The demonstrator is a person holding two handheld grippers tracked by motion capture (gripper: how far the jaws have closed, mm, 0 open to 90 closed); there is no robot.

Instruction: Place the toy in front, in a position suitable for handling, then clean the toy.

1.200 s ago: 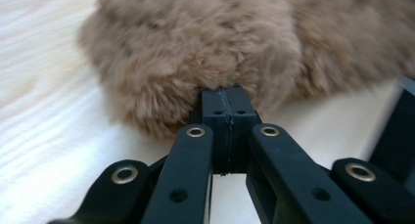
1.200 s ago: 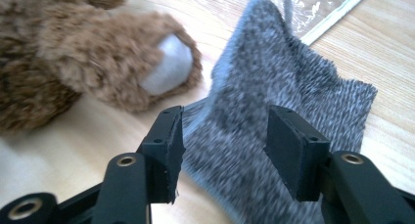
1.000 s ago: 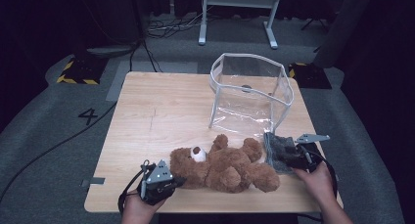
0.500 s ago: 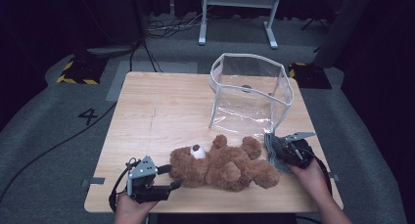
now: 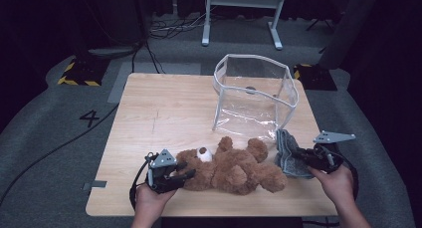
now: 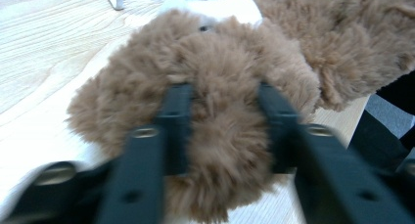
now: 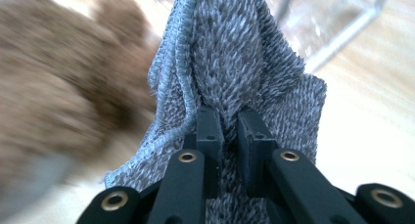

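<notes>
Two tools are engaged at the near edge of the tabletop (image 5: 164, 108). The left tool (image 5: 185, 171) sits at the near left, held by the person's left hand (image 5: 149, 200). Its jaws have just been closing and now press into the brown fur of the teddy bear (image 5: 234, 166) at the head end, one jaw on each side of a tuft; the left gripper view shows the fur bulging between the pads. The teddy bear lies on its back across the near middle of the tabletop, head to the left, legs to the right.

The right tool (image 5: 298, 154) sits at the near right, held by the right hand (image 5: 338, 183). Its jaws have just been closing and stand nearly together, pinching a fold of the grey cloth (image 5: 288, 156). The grey cloth sits just right of the bear's legs, and the right gripper view shows it rising beyond the jaws.

The clear bag (image 5: 254, 96) stands open on the far right of the tabletop, just beyond the bear and the cloth.
</notes>
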